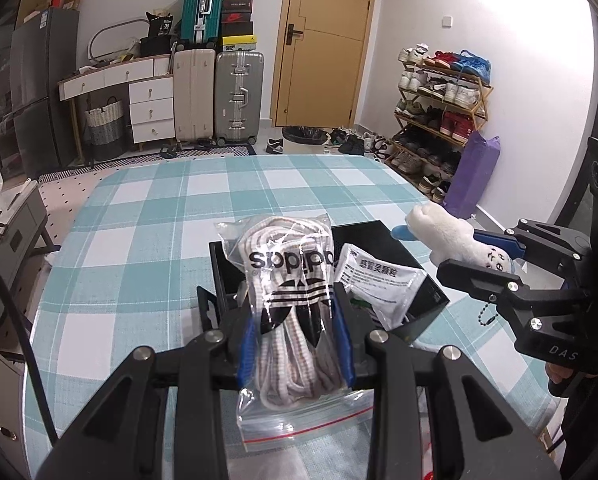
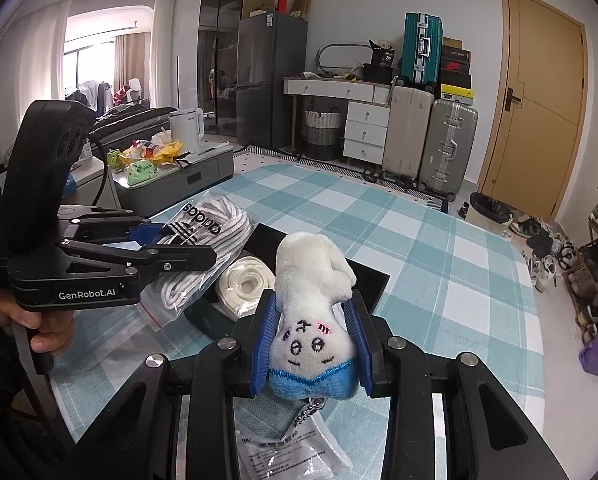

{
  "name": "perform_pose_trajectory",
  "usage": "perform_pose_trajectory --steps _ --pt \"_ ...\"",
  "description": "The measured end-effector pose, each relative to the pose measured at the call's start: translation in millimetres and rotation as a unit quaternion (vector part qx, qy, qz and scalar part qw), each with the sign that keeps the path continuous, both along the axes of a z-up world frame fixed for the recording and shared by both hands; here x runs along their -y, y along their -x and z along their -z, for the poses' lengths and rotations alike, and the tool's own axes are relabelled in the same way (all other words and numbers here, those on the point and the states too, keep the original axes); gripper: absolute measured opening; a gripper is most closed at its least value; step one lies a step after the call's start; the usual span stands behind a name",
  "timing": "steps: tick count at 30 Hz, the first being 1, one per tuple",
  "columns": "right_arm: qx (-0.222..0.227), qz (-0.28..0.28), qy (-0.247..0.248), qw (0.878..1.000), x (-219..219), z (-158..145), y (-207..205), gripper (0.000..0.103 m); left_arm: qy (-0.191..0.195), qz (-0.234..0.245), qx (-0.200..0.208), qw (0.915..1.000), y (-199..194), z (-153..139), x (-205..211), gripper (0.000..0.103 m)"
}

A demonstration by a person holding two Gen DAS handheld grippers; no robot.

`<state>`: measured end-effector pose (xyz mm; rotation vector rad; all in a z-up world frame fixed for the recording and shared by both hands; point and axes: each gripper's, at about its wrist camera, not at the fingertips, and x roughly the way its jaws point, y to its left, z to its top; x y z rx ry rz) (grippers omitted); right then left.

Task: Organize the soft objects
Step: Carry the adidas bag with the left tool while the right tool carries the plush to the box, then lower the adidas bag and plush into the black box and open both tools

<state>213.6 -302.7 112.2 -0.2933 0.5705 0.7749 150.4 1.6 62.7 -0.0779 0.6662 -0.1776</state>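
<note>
My left gripper (image 1: 297, 330) is shut on a clear zip bag of white shoelaces (image 1: 289, 280) with an adidas logo, held over a black tray (image 1: 431, 296) on the checked table. It also shows in the right wrist view (image 2: 203, 236). My right gripper (image 2: 313, 334) is shut on a small white plush toy (image 2: 311, 296) with a blue cap and a ball chain, held above the tray (image 2: 373, 280). The plush toy shows at the right of the left wrist view (image 1: 451, 240). A white sachet (image 1: 379, 276) and a white lace roll (image 2: 245, 284) lie in the tray.
The table has a teal and white checked cloth (image 1: 179, 208). Another white sachet (image 2: 295, 452) lies under my right gripper. Suitcases (image 1: 219, 92), a drawer unit (image 1: 151, 108), a bin (image 1: 303, 140) and a shoe rack (image 1: 439, 120) stand beyond the table.
</note>
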Motion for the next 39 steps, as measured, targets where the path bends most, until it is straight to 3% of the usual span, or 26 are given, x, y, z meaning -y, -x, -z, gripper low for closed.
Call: perform_pose_trajectory --steps 10,27,39 --pt "-0.013 -0.006 0.004 1.0 -19.3 -0.1 -23.1 0.035 -0.004 0.003 -0.001 1.0 -19.8 0.0 1.8 0.031" --pt "-0.05 -0.005 0.026 0.998 -41.6 26.4 -56.5 0.035 -0.017 0.0 -0.022 0.9996 -46.1 22.6 10.4 0.032" --pt "-0.047 -0.007 0.06 0.997 -51.5 42.4 -65.3 0.035 -0.024 0.009 -0.042 0.9988 -54.4 36.0 13.8 0.036"
